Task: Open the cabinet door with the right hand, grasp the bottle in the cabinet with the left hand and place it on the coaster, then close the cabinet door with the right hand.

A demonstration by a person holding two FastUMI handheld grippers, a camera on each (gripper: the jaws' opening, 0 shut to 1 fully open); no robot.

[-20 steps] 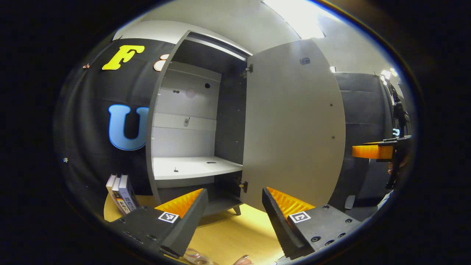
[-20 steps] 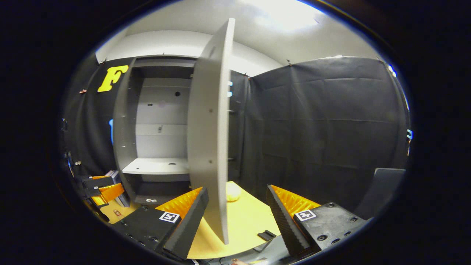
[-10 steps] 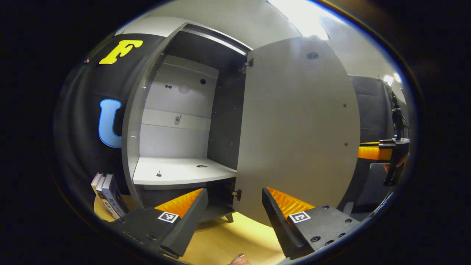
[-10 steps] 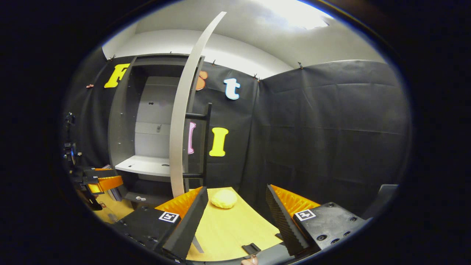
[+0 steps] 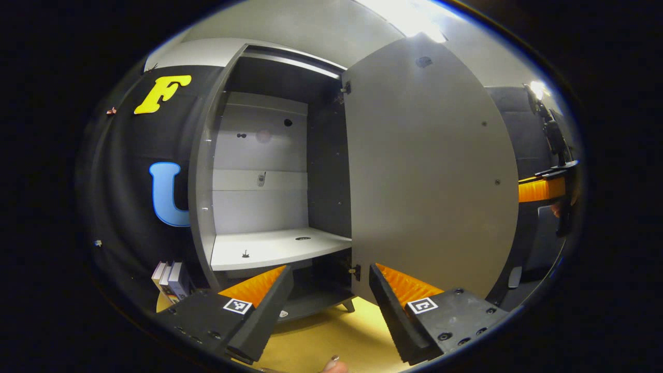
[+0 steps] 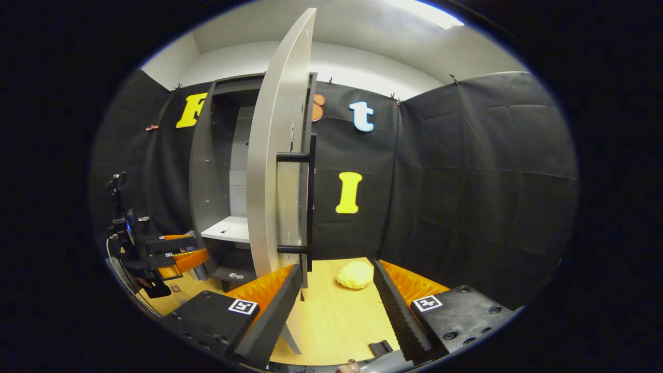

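Standing open on its right-side hinges, the cabinet door (image 5: 424, 176) runs tall and upright, its free edge toward the right tool (image 6: 336, 305), its black bar handle (image 6: 309, 199) vertical. The cabinet (image 5: 269, 171) holds one pale shelf (image 5: 274, 248). Both tools, left tool (image 5: 330, 305) included, have fingers apart, gripping nothing. A yellow lump (image 6: 355, 274) rests on the worktop (image 6: 331, 321); books (image 5: 171, 280) stand beside the cabinet.
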